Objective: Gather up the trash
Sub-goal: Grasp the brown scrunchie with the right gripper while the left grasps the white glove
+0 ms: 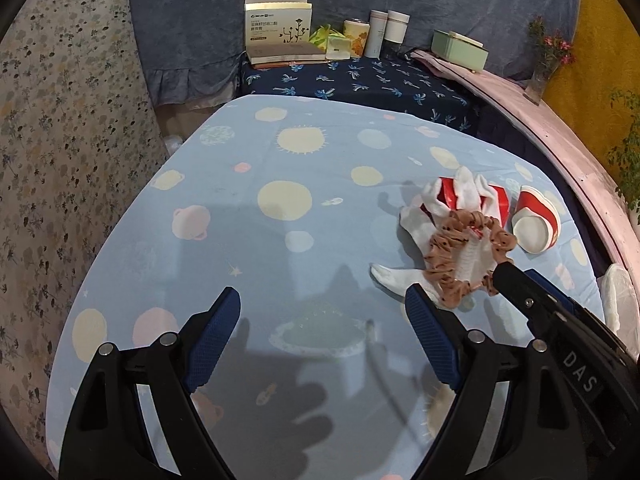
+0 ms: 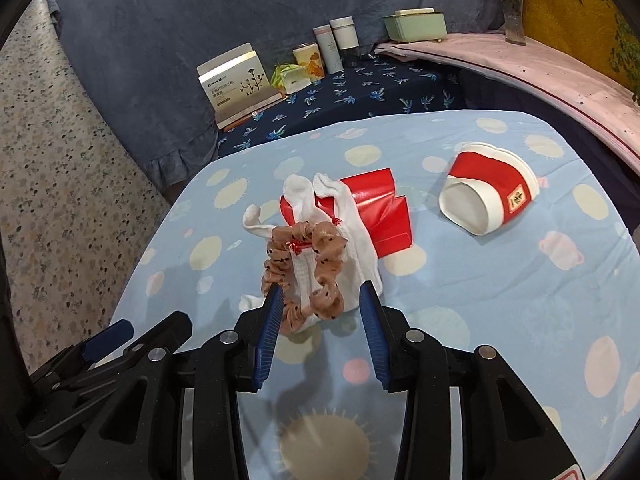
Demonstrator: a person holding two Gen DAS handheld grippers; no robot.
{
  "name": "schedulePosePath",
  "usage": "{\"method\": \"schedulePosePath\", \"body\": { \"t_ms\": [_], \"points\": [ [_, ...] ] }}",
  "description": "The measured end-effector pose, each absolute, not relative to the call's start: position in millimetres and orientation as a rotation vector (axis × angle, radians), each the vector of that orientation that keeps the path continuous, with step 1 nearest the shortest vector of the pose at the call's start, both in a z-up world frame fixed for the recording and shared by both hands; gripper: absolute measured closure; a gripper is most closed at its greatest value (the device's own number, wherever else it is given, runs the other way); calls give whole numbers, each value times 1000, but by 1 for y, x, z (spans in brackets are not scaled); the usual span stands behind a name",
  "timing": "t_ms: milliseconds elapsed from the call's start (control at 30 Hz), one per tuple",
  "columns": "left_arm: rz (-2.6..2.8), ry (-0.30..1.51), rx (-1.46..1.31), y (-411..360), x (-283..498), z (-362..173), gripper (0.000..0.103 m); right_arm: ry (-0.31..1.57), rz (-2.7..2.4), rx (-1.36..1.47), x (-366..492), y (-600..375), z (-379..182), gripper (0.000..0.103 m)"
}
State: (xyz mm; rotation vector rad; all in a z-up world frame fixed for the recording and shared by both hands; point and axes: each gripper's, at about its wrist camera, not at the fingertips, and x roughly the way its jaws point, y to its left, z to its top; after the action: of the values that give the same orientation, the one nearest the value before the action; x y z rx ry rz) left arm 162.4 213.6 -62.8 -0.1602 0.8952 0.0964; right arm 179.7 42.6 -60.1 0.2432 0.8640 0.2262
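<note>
Right wrist view: the right gripper (image 2: 320,300) hangs spread over the near end of a brown scrunchie (image 2: 304,276) lying on white socks (image 2: 356,240), left of a crushed red paper cup (image 2: 486,196) on the table (image 2: 500,320). The cup looks light and easily crumpled, best pinched across its rim; its mouth points near-left, its long axis running near-left to far-right. The left gripper (image 1: 324,316) is spread and empty.

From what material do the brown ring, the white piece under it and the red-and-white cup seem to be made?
Brown ring: thin, slightly shiny fabric, gathered into ruffles with dark dots; probably a hair scrunchie.
White piece: soft knitted cloth with a ribbed part, matte; it looks like socks.
Red-and-white cup: likely coated paper, smooth, with its opening squashed out of round.
</note>
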Motion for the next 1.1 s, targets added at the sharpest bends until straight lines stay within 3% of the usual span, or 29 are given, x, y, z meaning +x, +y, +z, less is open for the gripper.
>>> {"method": "schedulePosePath", "body": {
  "t_ms": [100,167,233,533,833,1033,1100],
  "points": [
    [97,903,-162,216,168,-66,23,879,225,246,188,45,-67,75],
    [95,906,-163,217,171,-67,23,887,220,253,191,43,-71,89],
    [91,905,-160,214,173,-67,23,886,213,260,191,40,-72,93],
    [15,914,-155,183,180,-67,22,765,130,345,168,-9,-44,95],
    [-99,923,-125,134,194,-78,15,743,46,411,155,-55,-45,95],
    [-92,949,-139,127,214,-92,15,763,40,416,154,-66,-55,95],
    [-84,960,-149,128,220,-96,20,770,42,420,153,-67,-58,95]
  ]
}}
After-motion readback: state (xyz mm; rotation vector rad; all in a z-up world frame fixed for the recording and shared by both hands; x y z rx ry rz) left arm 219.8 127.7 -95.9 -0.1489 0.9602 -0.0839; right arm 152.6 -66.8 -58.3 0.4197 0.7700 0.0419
